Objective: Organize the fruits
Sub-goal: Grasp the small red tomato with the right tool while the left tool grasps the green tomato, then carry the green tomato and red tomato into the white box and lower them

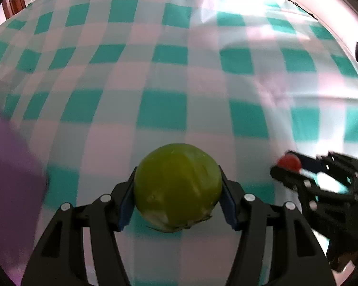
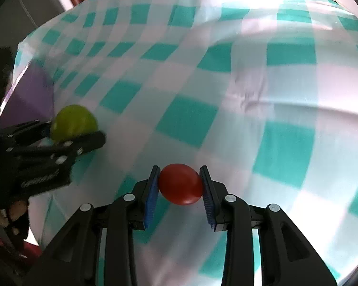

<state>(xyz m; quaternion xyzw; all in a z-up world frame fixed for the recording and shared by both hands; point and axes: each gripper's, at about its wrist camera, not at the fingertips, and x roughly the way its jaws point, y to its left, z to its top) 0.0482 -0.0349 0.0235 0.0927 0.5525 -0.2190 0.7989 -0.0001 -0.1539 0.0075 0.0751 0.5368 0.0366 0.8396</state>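
Fruits are being carried: left gripper [image 1: 177, 188] pinching a green one [image 1: 177, 186], right gripper [image 2: 180, 186] pinching a red one [image 2: 180, 184]; keeping squeezes gentle should avoid bruising.

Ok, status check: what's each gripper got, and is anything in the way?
Left gripper shut on round green fruit. Right gripper shut on small red fruit. Both above teal checked tablecloth; purple object at left.

Table under teal-and-white checked cloth [image 1: 162, 109]; blurred purple object [image 1: 9, 166] at its left edge
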